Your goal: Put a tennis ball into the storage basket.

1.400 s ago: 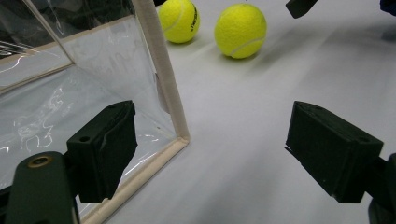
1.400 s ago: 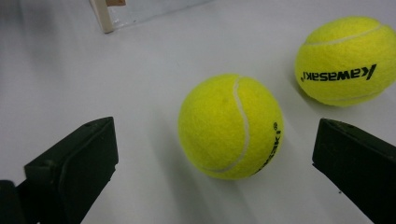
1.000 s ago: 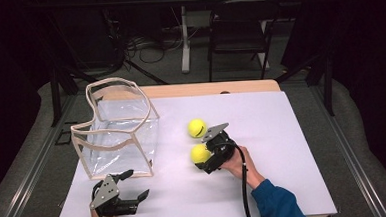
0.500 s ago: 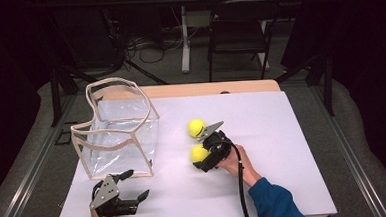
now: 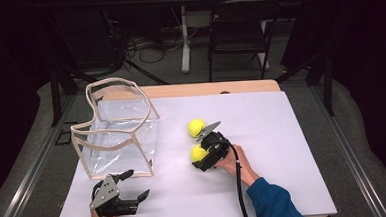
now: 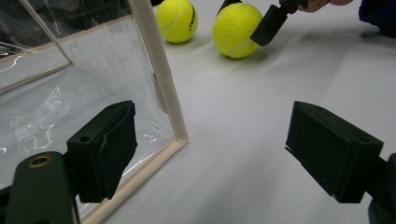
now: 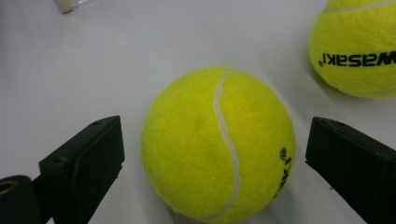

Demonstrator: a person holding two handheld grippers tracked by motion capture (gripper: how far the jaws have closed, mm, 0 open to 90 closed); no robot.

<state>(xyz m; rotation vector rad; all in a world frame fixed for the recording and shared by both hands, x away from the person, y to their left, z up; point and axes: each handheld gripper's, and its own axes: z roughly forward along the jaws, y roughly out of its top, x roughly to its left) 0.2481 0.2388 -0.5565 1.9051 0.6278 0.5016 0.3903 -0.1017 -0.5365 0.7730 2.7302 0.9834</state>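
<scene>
Two yellow tennis balls lie on the white table top. The nearer ball (image 5: 198, 152) (image 7: 218, 144) sits between the jaws of my right gripper (image 5: 202, 155) (image 7: 219, 161). Those jaws have just been closing around it, and a gap still shows between each pad and the ball. The other ball (image 5: 196, 127) (image 7: 357, 51) rests just beyond, untouched. At the table's front left, my left gripper (image 5: 137, 184) (image 6: 215, 154) rests open with nothing between its fingers, beside the near corner of a clear bag (image 5: 117, 132) (image 6: 159, 70) with beige trim.
The clear bag stands upright and open-topped on the left of the white table top (image 5: 282, 134). A wooden strip runs along the far edge, and a chair (image 5: 237, 31) and cables stand behind the table.
The right gripper has shifted only slightly around the nearer ball. The left gripper, the bag and the far ball have kept still.
</scene>
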